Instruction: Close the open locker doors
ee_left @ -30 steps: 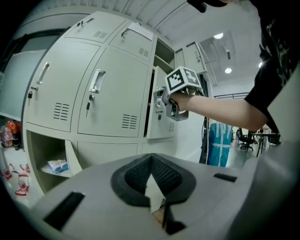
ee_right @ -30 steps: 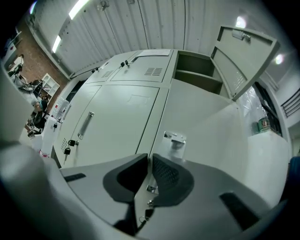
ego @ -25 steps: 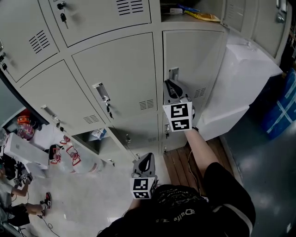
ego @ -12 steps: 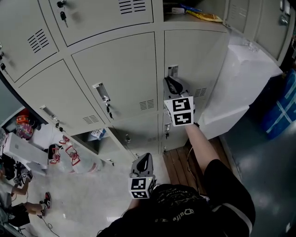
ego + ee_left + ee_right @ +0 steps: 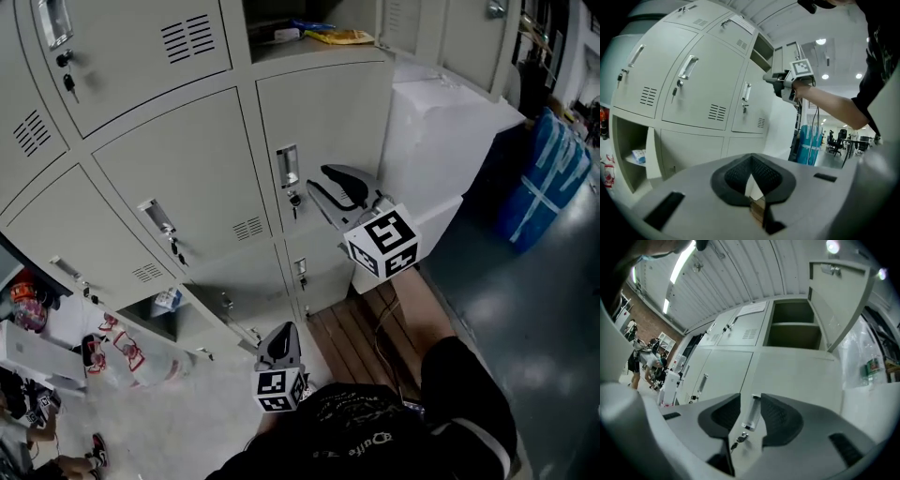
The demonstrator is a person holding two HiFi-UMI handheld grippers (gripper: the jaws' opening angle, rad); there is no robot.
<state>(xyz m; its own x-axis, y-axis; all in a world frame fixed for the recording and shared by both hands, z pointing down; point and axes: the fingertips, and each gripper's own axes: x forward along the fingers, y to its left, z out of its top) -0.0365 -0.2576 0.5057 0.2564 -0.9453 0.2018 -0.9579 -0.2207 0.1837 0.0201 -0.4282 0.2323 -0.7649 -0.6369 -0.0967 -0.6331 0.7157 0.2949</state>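
my right gripper is opening its jaws with nothing pressed between them; the handle of the middle door shows through the gap, apart from the pads; that door looks flush shut, so i judge this step to be the release; my left gripper hangs low, jaws together and empty; the upper locker stands open, its door swung wide; a lower compartment gapes too; next i'd reach up for that door's edge and push it home
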